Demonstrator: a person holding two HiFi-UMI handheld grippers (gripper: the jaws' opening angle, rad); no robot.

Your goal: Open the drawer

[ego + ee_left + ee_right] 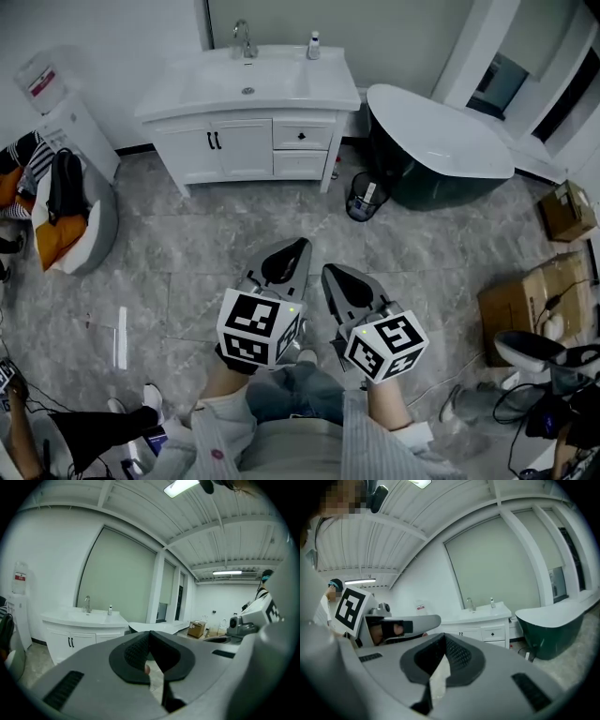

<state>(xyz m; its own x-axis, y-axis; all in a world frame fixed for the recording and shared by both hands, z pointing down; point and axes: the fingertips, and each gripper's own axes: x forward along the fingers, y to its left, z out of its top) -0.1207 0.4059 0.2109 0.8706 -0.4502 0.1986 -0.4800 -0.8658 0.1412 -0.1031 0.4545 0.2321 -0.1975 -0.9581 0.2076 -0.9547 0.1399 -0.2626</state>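
A white vanity (246, 117) with a sink stands against the far wall. Its upper right drawer (302, 135) has a small black knob and is closed, with a second drawer (300, 164) below it. My left gripper (298, 246) and right gripper (330, 272) hang side by side over the floor, far short of the vanity, both shut and empty. In the left gripper view the jaw tips (149, 632) meet, with the vanity (79, 630) beyond at left. The right gripper view shows the closed tips (444, 635) and the knobbed drawer (493, 633) in the distance.
A dark green bathtub (436, 150) stands right of the vanity, with a small bin (364, 197) between them. Cardboard boxes (530, 295) and cables lie at right. At left are a water dispenser (70, 122) and a seat with clothes (66, 211). Grey tiled floor (216, 234) lies ahead.
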